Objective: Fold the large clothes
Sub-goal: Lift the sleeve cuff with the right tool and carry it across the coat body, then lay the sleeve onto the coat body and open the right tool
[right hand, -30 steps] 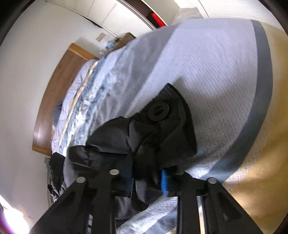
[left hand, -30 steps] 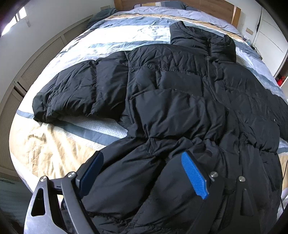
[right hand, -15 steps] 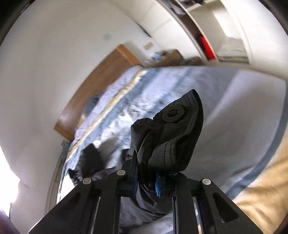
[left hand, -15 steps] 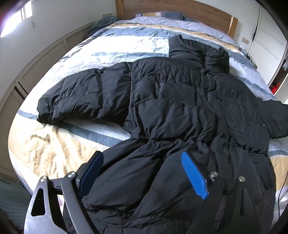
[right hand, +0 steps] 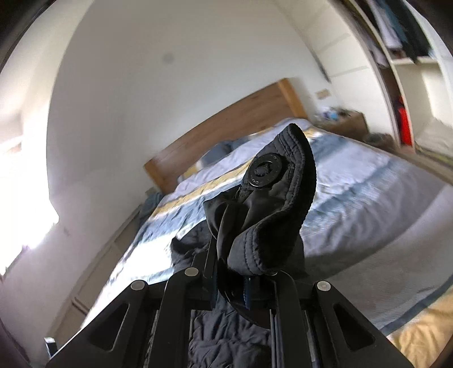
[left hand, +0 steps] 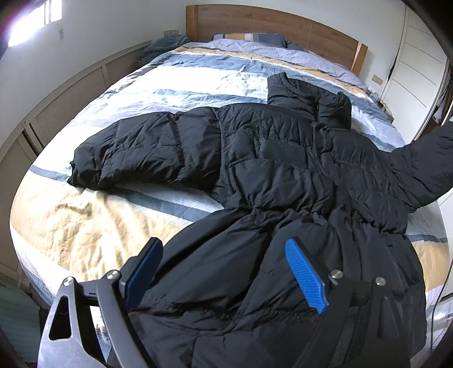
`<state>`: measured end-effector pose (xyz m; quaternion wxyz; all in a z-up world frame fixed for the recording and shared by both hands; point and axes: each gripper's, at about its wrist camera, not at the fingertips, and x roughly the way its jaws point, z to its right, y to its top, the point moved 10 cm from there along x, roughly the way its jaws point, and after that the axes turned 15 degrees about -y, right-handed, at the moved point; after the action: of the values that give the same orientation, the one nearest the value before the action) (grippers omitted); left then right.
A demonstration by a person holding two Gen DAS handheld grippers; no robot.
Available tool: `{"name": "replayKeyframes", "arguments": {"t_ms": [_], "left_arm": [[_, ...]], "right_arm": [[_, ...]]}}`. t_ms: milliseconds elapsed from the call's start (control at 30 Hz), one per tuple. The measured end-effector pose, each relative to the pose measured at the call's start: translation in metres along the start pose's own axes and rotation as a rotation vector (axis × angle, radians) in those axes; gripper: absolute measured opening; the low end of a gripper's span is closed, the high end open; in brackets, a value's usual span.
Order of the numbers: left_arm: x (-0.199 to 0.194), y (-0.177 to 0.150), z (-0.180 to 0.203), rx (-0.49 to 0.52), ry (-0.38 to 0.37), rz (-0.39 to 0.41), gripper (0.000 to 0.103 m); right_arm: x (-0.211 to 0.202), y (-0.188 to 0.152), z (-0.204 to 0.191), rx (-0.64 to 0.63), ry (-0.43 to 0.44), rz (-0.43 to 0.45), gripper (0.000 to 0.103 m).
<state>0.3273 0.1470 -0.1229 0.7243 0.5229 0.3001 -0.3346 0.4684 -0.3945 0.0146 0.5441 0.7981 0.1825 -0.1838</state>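
Note:
A black puffer jacket (left hand: 269,175) lies spread on the striped bed (left hand: 85,226), collar toward the headboard. One sleeve (left hand: 141,153) rests flat at the left. The other sleeve (left hand: 419,169) rises off the bed at the right edge of the left wrist view. My left gripper (left hand: 223,271) hovers open above the jacket's hem, nothing between its blue pads (left hand: 303,280). In the right wrist view my right gripper (right hand: 232,286) is shut on the sleeve cuff (right hand: 271,206), which stands up between the fingers with its round snap button (right hand: 264,171) showing.
A wooden headboard (left hand: 283,25) and pillows stand at the far end of the bed. Louvred panels (left hand: 56,113) line the wall at the left. An open wardrobe (right hand: 402,56) and a nightstand (right hand: 345,121) stand to the right of the bed.
My right gripper has lifted the cuff high off the bed and rolled, so the right sleeve now rises in the air. The left gripper drew back and up a little, staying open.

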Motion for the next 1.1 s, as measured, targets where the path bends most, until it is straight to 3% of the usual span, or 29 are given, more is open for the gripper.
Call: {"name": "replayKeyframes", "arguments": {"t_ms": [167, 433, 733, 933, 1067, 1100], "left_arm": [[-0.010, -0.008, -0.012, -0.012, -0.007, 0.011, 0.089], [-0.017, -0.022, -0.027, -0.042, -0.007, 0.004, 0.089], [-0.033, -0.025, -0.028, -0.034, 0.020, 0.016, 0.089], [-0.047, -0.024, -0.031, -0.037, 0.070, 0.033, 0.089], [-0.058, -0.020, -0.032, -0.048, 0.104, 0.061, 0.089], [-0.061, -0.018, -0.031, -0.045, 0.115, 0.068, 0.089]], "right_arm": [[-0.001, -0.038, -0.043, -0.146, 0.023, -0.051, 0.014], [-0.004, -0.135, -0.118, -0.373, 0.082, -0.168, 0.014], [0.019, -0.254, -0.157, -0.541, 0.109, -0.338, 0.014], [0.027, -0.297, -0.164, -0.586, 0.127, -0.422, 0.013], [0.027, -0.313, -0.168, -0.601, 0.132, -0.436, 0.022], [0.027, -0.314, -0.169, -0.595, 0.139, -0.439, 0.031]]}}
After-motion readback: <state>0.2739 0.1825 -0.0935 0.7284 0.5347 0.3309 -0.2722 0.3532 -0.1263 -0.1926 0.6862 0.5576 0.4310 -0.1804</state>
